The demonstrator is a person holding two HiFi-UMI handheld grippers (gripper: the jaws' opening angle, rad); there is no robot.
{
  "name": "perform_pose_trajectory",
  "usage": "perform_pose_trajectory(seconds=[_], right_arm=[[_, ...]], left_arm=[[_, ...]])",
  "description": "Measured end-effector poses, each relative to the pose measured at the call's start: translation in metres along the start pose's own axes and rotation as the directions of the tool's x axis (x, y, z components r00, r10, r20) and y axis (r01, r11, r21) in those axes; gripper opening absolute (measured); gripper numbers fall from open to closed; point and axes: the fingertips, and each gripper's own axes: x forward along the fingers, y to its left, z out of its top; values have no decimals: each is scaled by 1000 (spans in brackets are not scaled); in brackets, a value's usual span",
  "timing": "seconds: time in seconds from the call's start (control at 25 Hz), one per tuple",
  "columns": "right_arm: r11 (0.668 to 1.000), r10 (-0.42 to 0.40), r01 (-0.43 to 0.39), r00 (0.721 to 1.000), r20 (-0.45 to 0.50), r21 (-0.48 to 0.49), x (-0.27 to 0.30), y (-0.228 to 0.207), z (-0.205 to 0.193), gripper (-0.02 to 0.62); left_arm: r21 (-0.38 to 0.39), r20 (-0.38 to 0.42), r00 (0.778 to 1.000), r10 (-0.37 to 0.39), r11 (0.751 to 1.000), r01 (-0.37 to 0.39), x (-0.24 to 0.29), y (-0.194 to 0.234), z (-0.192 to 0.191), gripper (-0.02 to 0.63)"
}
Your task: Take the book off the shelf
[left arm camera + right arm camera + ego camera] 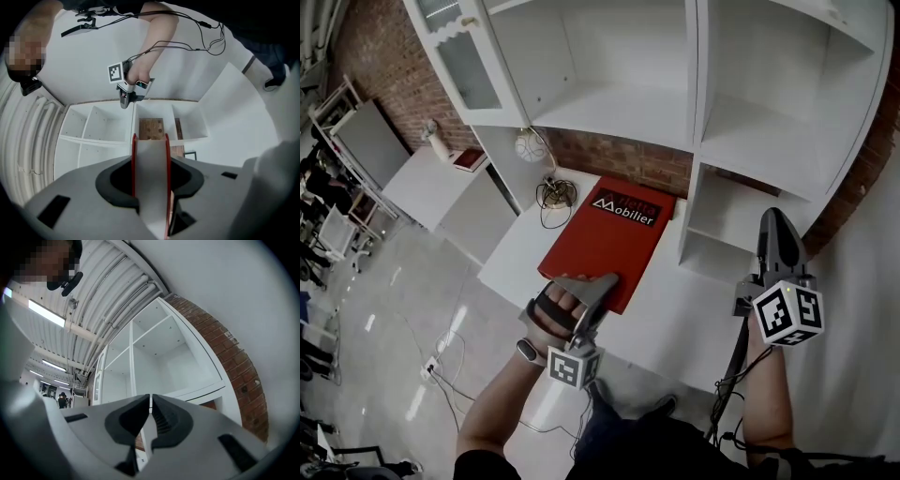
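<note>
Clearly "Mobilier" on red book

Grey left gripper and right gripper, with white marker cubes in black squares. Black cable off the right. Perhaps a dark wristwatch on the left.

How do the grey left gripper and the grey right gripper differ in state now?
The left gripper is clamped on the flat red book; the right gripper holds nothing. The left jaws stand apart around the book; the right jaws are together. Both are grey and hand-held.
</note>
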Motion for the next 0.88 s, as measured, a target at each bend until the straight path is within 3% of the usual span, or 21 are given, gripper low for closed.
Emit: perform_pose_trajectory(seconds=[0.32, 0.56, 0.88], right_arm=[[1000, -20, 20, 999, -40, -12, 21, 36, -30, 15], [998, -50, 48, 997, -60, -42, 36, 66, -43, 15], [989, -120, 107, 984, -134, -100, 46, 93, -78, 15]], left_arm=[[-41, -15, 989, -146, 989, 145, 9, -62, -62, 164], [-91, -8, 965, -261, 961, 259, 12, -113, -115, 164], [-135, -1, 895, -446, 887, 442, 20, -208, -172, 164]])
